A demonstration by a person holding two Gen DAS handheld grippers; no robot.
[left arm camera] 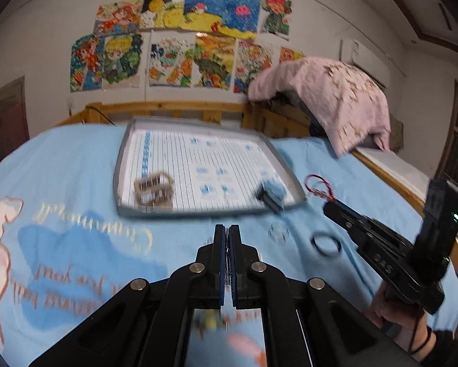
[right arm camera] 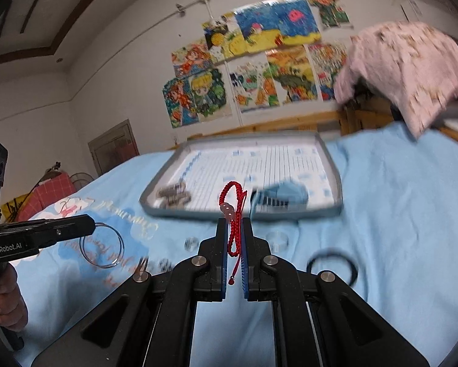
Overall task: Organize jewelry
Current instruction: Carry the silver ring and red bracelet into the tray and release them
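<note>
The right gripper has its jaws pinched on a red cord bracelet, whose loop stands up past the fingertips. Ahead of it lies a grey-rimmed tray holding a blue hair claw and a brown clip. The left gripper is clamped tight on a thin silvery chain; a thin metal hoop hangs from it. A black ring lies on the blue bedsheet, right of the right gripper
</note>
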